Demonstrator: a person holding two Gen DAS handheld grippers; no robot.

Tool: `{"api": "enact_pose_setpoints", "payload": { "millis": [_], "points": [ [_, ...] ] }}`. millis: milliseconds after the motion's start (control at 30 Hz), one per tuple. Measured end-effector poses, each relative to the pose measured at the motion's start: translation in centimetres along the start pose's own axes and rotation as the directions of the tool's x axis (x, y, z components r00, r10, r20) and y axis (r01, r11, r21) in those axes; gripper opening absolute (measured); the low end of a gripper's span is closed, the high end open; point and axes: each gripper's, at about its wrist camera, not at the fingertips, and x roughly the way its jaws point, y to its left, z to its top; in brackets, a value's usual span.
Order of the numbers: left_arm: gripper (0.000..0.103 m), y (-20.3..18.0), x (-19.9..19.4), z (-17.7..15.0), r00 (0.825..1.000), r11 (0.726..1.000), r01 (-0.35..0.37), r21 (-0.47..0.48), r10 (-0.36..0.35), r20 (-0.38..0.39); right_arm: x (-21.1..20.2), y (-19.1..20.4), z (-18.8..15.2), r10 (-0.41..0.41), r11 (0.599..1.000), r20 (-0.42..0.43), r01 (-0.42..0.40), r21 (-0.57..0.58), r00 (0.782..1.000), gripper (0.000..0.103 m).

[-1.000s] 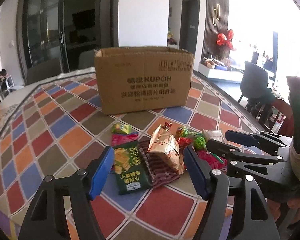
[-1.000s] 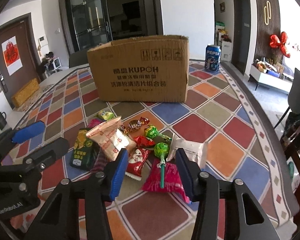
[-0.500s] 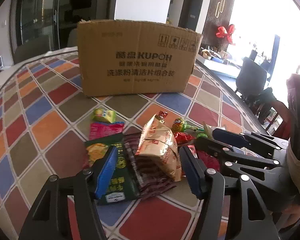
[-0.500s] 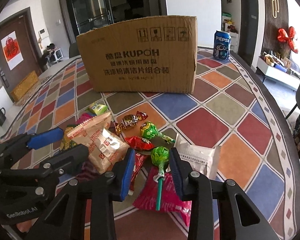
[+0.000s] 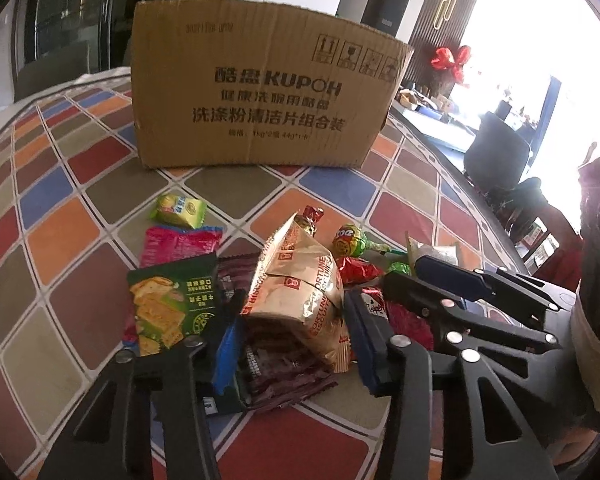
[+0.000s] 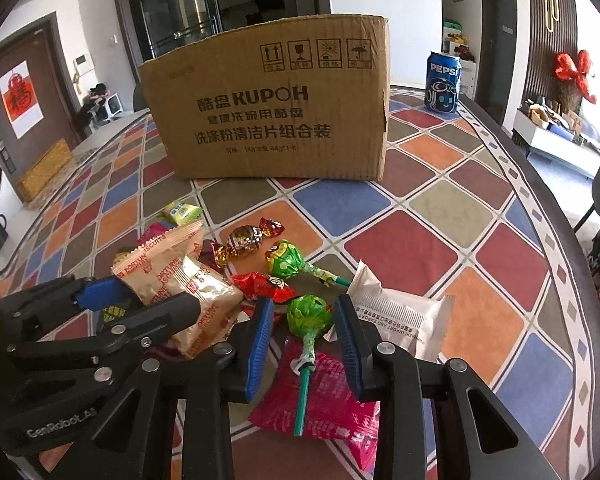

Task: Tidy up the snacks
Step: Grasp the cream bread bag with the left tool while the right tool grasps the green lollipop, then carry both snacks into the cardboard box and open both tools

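Note:
A pile of snacks lies on the chequered tablecloth [image 5: 60,236] in front of a cardboard box [image 5: 260,96]. My left gripper [image 5: 294,308] straddles a tan biscuit pack [image 5: 300,288], its jaws closing, and both pads meet the pack's sides. The same pack [image 6: 188,284] shows in the right wrist view, held by the left gripper [image 6: 148,300]. My right gripper [image 6: 304,304] is also closing. A green lollipop [image 6: 309,316] sits between its pads, with a gap still visible on the left side. The lollipop lies on a pink packet [image 6: 324,396].
Around the pile lie a green cracker packet [image 5: 168,304], a dark striped packet [image 5: 276,368], a white sachet [image 6: 400,320], a second lollipop [image 6: 286,260] and wrapped candies [image 6: 244,240]. A Pepsi can [image 6: 442,82] stands back right. The table edge [image 6: 560,216] curves along the right.
Both grippers came lower and closer to the pile. The left jaws narrowed onto the biscuit pack. The right jaws narrowed around the green lollipop.

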Motion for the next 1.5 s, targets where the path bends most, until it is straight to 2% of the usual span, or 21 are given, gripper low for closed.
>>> {"api": "enact_pose_setpoints", "payload": {
  "millis": [200, 267, 467, 733, 1033, 1500],
  "points": [
    [0.037, -0.4, 0.2, 0.1, 1.0, 1.0, 0.006, 0.01, -0.006, 0.007, 0.7, -0.5, -0.1, 0.009, 1.0, -0.029, -0.009, 0.02, 1.0, 0.031],
    [0.035, -0.5, 0.2, 0.1, 1.0, 1.0, 0.008, 0.015, -0.009, 0.01, 0.9, -0.6, -0.1, 0.009, 1.0, -0.033, -0.008, 0.03, 0.999, 0.027],
    [0.032, -0.6, -0.4, 0.2, 0.999, 1.0, 0.019, 0.014, -0.02, 0.027, 0.9, -0.7, -0.2, 0.016, 0.999, -0.038, -0.014, 0.038, 0.999, 0.026],
    [0.027, -1.2, -2.6, 0.2, 0.996, 1.0, 0.009, 0.027, -0.012, 0.09, -1.2, -0.1, -0.2, 0.03, 0.999, 0.021, -0.031, 0.043, 0.999, 0.025],
    [0.027, -2.0, -5.4, 0.3, 0.987, 0.999, -0.001, 0.04, -0.005, 0.16, -3.8, 0.3, -0.1, 0.043, 0.998, 0.086, -0.047, 0.047, 0.995, 0.025],
    [0.027, -2.0, -9.5, 2.3, 0.966, 0.996, -0.064, 0.058, 0.048, 0.254, -7.3, 1.6, 1.6, 0.063, 0.998, 0.173, -0.068, 0.019, 0.983, 0.025]
  ]
}}
